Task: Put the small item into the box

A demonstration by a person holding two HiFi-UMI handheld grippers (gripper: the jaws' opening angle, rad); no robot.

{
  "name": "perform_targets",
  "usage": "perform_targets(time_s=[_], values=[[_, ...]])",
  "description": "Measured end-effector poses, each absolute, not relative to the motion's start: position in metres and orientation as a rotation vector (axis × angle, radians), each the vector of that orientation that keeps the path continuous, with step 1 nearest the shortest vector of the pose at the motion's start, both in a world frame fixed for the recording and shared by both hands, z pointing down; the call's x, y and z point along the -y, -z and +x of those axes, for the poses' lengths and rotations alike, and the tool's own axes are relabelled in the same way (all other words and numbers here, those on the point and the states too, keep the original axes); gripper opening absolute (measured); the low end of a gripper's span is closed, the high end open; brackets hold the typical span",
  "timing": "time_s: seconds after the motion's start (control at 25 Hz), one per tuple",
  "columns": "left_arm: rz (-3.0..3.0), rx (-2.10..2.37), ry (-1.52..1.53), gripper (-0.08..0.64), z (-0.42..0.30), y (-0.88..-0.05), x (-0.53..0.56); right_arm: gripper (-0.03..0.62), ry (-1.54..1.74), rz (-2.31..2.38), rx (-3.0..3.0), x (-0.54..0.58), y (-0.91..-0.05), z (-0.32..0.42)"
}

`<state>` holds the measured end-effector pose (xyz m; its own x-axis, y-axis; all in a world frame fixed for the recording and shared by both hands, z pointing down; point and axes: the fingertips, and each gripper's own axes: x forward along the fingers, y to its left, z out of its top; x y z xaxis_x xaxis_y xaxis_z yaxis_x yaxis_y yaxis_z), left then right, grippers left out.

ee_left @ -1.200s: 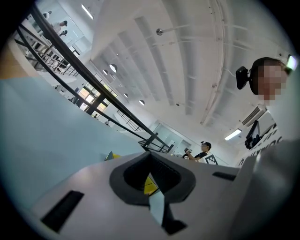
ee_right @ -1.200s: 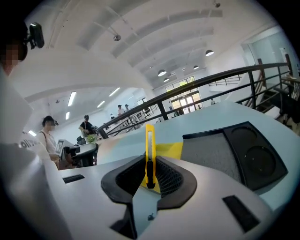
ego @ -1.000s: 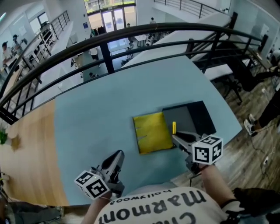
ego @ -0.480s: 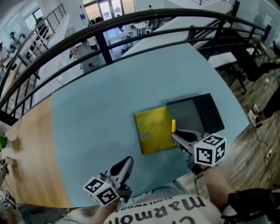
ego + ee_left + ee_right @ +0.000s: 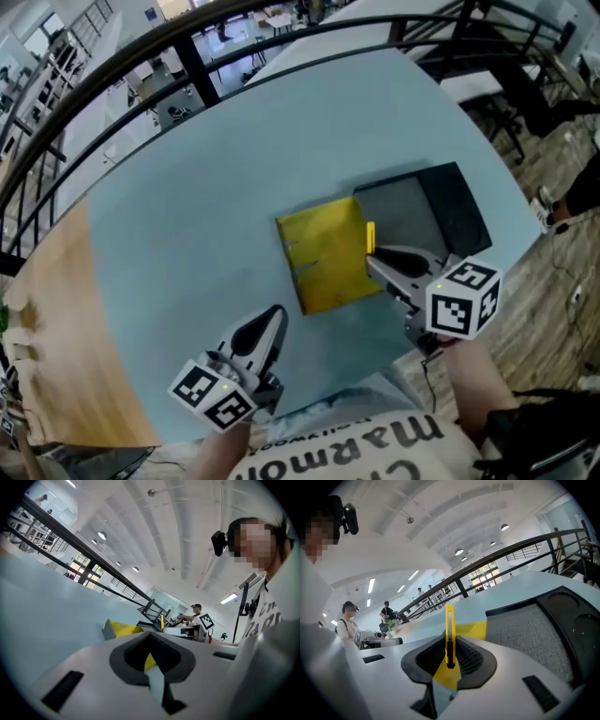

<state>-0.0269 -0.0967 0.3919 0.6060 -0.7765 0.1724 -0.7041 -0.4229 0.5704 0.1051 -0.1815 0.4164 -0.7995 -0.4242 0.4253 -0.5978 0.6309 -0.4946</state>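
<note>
Between the jaws of the right gripper (image 5: 449,656), a thin yellow small item (image 5: 449,630) stood on edge, clamped low down with most of its length sticking out ahead. That gripper hovered at the right edge of the yellow box (image 5: 323,258). The item was above the line where the box met the black case (image 5: 441,211) with grey lining, which lay against the box's right side. The left gripper (image 5: 275,319) sat nearer the person than the box and to its left, jaws together on nothing, pointing toward the box's near corner. Everything rested on the pale blue table (image 5: 206,187).

The item was not yet inside anything. The hold looked narrow, so the item would probably pivot or slip if its tip struck the box's rim on the way down. Let go while upright, it could topple onto the table. The box, unheld, might slide if nudged.
</note>
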Motion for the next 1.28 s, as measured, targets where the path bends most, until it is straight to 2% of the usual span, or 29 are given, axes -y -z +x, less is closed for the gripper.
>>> perform_targets(time_s=[0.6, 0.92, 1.28], values=[[2.253, 1.041, 0.204, 0.002, -0.019, -0.388, 0.119, 0.084, -0.862, 0.856, 2.562, 0.199, -0.403, 0.082], [2.262, 0.97, 0.171, 0.002, -0.008, -0.393, 0.133, 0.084, -0.614, 0.859, 2.42, 0.211, -0.42, 0.076], [2.311, 0.944, 0.133, 0.002, -0.002, -0.392, 0.155, 0.085, -0.641, 0.838, 2.24, 0.223, -0.448, 0.061]])
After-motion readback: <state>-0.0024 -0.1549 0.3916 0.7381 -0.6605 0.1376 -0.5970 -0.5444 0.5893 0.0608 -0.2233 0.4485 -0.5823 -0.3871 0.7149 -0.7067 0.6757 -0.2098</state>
